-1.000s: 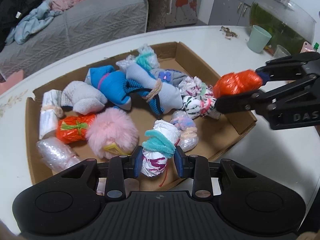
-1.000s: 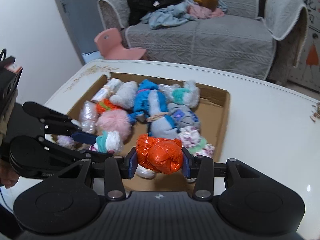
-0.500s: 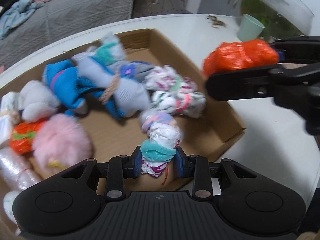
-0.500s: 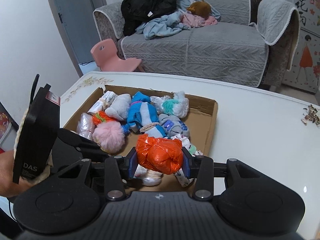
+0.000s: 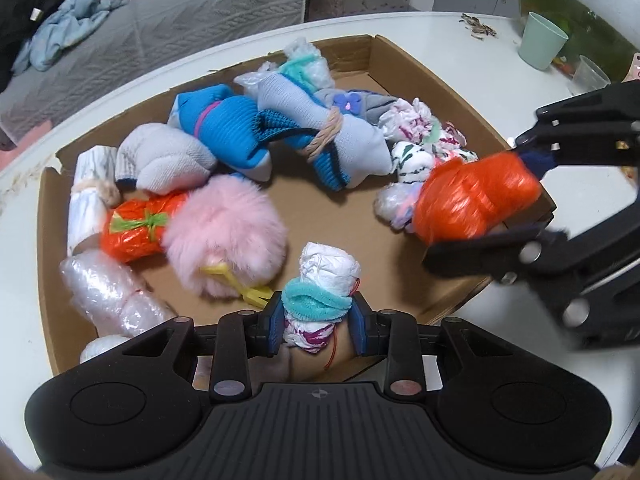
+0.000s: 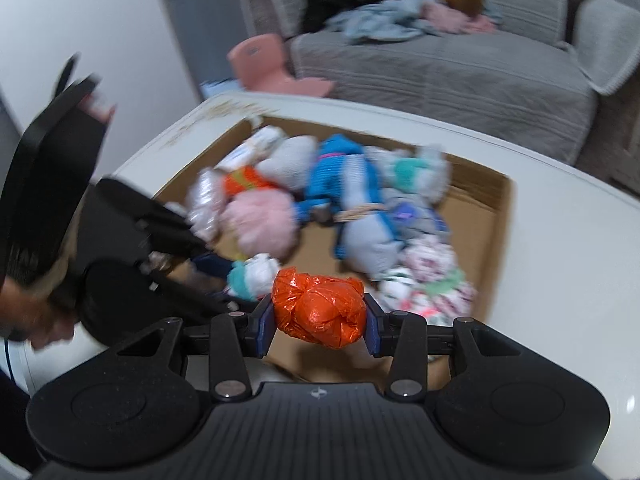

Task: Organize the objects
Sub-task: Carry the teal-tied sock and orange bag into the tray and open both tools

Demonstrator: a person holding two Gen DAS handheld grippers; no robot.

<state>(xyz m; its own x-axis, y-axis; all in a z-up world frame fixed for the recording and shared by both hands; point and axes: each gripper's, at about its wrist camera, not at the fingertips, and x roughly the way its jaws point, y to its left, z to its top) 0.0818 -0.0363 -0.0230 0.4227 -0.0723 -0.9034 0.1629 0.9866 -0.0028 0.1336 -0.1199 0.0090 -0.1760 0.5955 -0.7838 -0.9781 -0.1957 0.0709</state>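
Nearest the left wrist camera, the left gripper (image 5: 317,317) tilts steeply down over the near edge of the cardboard box (image 5: 436,76), its blue pads clamped on a white bundle with a teal band (image 5: 320,298); a thin red thread hangs from the bundle's lower end. To the right, over the box's right wall, the right gripper (image 5: 486,210) reaches in from the side with its jaws closed on an orange plastic bundle (image 5: 472,200). From the right wrist camera the same orange bundle sits squeezed between the two pads, held above the near part of the box, and a hand (image 6: 38,312) grasping the left tool shows at the left edge, blurred.

Inside the box, close behind the left gripper, lie a pink fluffy ball (image 5: 226,236) with a yellow tie, a clear plastic roll (image 5: 106,292) at the left, and a second orange bundle tied with green (image 5: 138,226). Farther back are a grey sock ball (image 5: 160,164), a blue sock bundle (image 5: 232,136) and a pale grey one bound with twine (image 5: 332,140); patterned white rolls (image 5: 420,136) crowd the right wall just behind the held orange bundle.

Beyond the box, on the white table (image 5: 432,36), stand a green cup (image 5: 542,46) and a clear cup (image 5: 588,76). A grey sofa (image 5: 180,8) strewn with clothes lies farthest.
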